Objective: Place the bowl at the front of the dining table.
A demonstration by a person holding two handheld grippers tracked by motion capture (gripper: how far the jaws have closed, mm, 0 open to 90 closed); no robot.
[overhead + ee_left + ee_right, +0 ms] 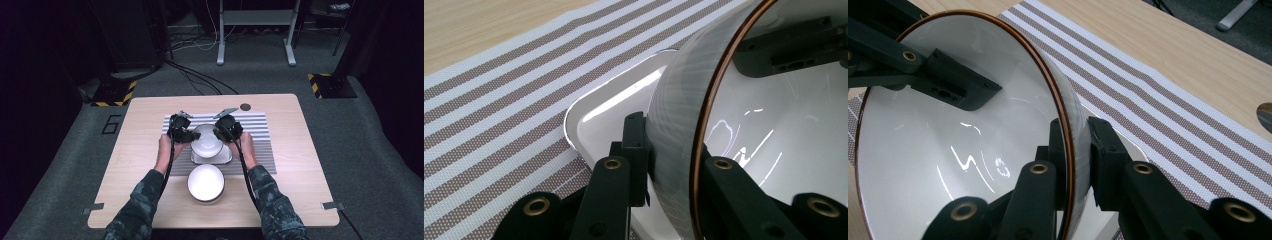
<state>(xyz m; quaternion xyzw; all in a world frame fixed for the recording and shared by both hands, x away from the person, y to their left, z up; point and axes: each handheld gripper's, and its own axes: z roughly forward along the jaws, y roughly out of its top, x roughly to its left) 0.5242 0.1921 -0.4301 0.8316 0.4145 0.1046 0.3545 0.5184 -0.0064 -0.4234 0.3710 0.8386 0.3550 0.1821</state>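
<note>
High view has both grippers clamped on opposite sides of one white bowl (206, 143), held over a white squarish dish (226, 159) that sits on the striped mat (260, 131) in the middle of the wooden table (300, 170). Left gripper (191, 135) has the bowl's left rim, right gripper (218, 132) has the right rim. A second white bowl (205, 183) sits on the bare table nearer the person, just in front of the mat, nobody touching it.

About the held bowl: glossy white inside with bright light streaks bouncing off the glaze, and a thin brown/copper line running all the way round the lip. The outside wall looks pale grey-white with a fine ribbed or lined texture. It flares out wide from a narrower base, kinda conical.

Left gripper view shows its jaws pinching the bowl (674, 115) wall, one black pad outside and the other inside the rim, with the dish (594, 115) corner right underneath and the mat (499, 115) stripes running off behind. Right gripper view is the same deal from the other side: the right gripper (1077, 150) has the rim of the bowl (948, 165) squeezed between its two pads, and the left gripper's jaw (955, 87) reaches in across the far side of the bowl. Whether the bowl's base is touching the dish yet, can't tell from these angles
</note>
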